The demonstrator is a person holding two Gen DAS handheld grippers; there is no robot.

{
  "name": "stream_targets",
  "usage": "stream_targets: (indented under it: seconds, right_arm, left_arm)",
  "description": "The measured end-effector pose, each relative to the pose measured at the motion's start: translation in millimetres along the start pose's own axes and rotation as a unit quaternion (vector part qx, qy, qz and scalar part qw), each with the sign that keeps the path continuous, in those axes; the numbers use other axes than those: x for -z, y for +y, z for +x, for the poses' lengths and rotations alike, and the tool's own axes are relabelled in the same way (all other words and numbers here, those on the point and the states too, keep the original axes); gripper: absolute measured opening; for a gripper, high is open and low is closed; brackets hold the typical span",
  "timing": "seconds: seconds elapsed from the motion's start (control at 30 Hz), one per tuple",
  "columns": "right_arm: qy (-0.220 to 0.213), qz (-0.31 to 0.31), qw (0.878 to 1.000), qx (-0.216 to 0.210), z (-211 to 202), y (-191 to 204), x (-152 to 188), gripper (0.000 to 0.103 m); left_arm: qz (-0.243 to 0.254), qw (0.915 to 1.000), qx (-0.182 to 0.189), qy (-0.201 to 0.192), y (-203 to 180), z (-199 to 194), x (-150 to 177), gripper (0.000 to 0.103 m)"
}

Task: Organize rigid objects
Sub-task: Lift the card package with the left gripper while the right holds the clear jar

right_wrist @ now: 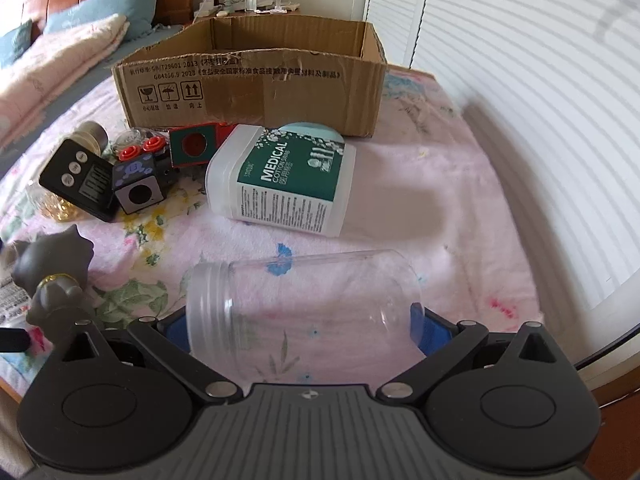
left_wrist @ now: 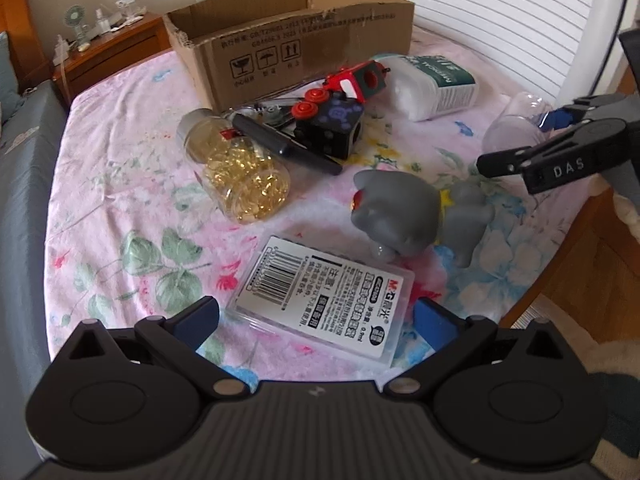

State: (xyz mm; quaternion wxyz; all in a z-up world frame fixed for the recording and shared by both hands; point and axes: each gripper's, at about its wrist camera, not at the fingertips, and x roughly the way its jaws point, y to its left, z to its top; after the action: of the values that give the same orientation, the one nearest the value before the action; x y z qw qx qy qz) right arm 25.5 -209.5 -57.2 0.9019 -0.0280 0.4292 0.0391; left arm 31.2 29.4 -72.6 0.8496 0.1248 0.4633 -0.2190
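Sweeping left to right with the cardboard box [left_wrist: 288, 40] as our landmark: corrugated, brown, open at the top, standing on the pink floral bedsheet [left_wrist: 120, 184]. In front of its left corner lies a clear round jar of golden capsules [left_wrist: 240, 168] on its side, silver cap toward the box. Leaning on that jar is a flat black digital timer [right_wrist: 80, 178], matte plastic with three round buttons. Just right of it, a black fidget cube [left_wrist: 332, 128] with red knobs on top, and behind that, nearer the box wall, a boxy red toy [left_wrist: 362, 78]. Right again, before the box's front, a frosted white cotton swab tub [right_wrist: 280, 180] lies tipped over, green label up.

Closer in from the box, the left gripper [left_wrist: 316, 320] has its jaws spread wide around a flat clear-plastic refill case [left_wrist: 320, 304] with a barcode label, not touching it. Beside the case stands a smooth grey rubbery cat figure [left_wrist: 396, 216].

Farthest right, the right gripper [right_wrist: 300, 326] has both blue pads against a clear, ribbed-neck plastic jar [right_wrist: 304, 312], lying sideways, well in front of the box.
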Motion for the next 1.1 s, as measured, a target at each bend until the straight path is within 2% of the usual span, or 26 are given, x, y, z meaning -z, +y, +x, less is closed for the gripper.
stream_targets:
  seconds: [0.07,0.3,0.73,0.8,0.9,1.1]
  right_arm:
    - [-0.006,-0.007,1.000,-0.003,-1.4,0.5,2.2,0.103]
    - [-0.013,-0.006,1.000,-0.003,-1.4,1.4,2.8,0.103]
    - [-0.022,-0.005,1.000,-0.002,-2.2,1.4,5.2,0.103]
    - [-0.022,-0.005,1.000,-0.003,-2.3,1.5,5.3,0.103]
    - [-0.023,-0.005,1.000,-0.003,-2.5,1.4,5.7,0.103]
    - [-0.016,-0.008,1.000,-0.004,-2.0,1.7,2.4,0.103]
  left_arm:
    - [-0.008,0.9998,0.018,0.001,7.0,2.0,0.3,0.102]
    - [0.016,0.9995,0.027,0.009,8.7,6.7,-5.7,0.103]
    - [0.082,0.9940,0.071,0.013,6.6,10.2,-8.9,0.102]
    - [0.082,0.9940,0.071,0.012,9.7,9.9,-9.6,0.100]
    - [0.078,0.9946,0.068,0.005,13.2,8.0,-11.3,0.091]
    - [0.034,0.9986,0.039,-0.001,22.1,8.7,-12.0,0.091]
